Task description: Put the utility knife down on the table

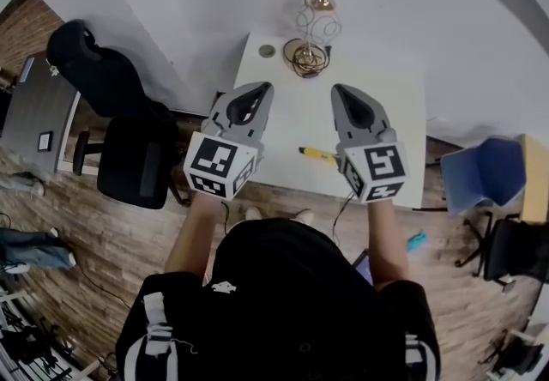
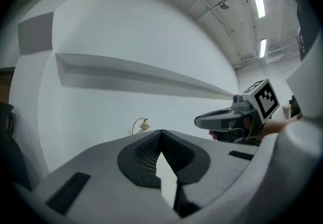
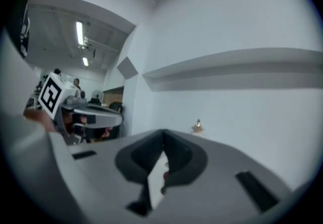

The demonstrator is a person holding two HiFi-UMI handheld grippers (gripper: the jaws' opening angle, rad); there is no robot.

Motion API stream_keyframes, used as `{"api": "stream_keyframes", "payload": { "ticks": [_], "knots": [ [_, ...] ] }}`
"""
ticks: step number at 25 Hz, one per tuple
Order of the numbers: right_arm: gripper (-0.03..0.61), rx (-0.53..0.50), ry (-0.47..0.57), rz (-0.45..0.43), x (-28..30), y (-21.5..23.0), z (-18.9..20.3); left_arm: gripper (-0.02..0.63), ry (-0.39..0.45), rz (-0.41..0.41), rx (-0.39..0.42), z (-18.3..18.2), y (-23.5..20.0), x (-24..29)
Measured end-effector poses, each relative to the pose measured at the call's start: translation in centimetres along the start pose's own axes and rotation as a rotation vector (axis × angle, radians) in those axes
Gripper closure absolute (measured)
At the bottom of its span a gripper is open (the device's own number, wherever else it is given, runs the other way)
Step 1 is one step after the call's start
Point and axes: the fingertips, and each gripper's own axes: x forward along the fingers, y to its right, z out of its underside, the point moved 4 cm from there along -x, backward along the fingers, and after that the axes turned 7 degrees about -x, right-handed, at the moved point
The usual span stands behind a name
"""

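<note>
Black cloth fills the bottom of the head view: the person's shoulders, with both forearms reaching up the frame. Just above them, at the centre, the left gripper (image 1: 256,92) and the right gripper (image 1: 345,93) are held side by side, each with its marker cube toward the camera. In each gripper's own view the jaws are pressed together at the tips with nothing between them, and they look out level at a pale wall rather than down at the tabletop.

Between the two grippers and slightly lower in the frame, the yellow utility knife (image 1: 317,154) lies flat on the white table (image 1: 390,105) near its front edge, apart from both grippers. By the look of it the task is done, since the knife rests on the tabletop and neither gripper pinches it. Nothing seems left but to draw the hands away.

Farther up, near the table's back edge, stand a coiled wire ornament (image 1: 310,43) and a small round object (image 1: 267,51). A black office chair (image 1: 133,160) sits at the left and a blue chair (image 1: 482,172) at the right.

No brand or writing can be read. The only printed patterns are the black-and-white squares on the cubes.
</note>
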Motion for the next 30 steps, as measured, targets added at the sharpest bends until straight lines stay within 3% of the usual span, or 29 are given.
{"api": "stream_keyframes", "payload": {
  "ticks": [22, 30],
  "knots": [
    [0.545, -0.012, 0.05, 0.029, -0.2, -0.2, -1.2, 0.598, 0.052, 0.048, 0.073, -2.0, 1.6, 0.0],
    [0.545, -0.014, 0.038, 0.038, -0.5, -0.6, -1.2, 0.598, 0.053, 0.041, 0.05, -2.1, 1.9, -0.4]
  ]
}}
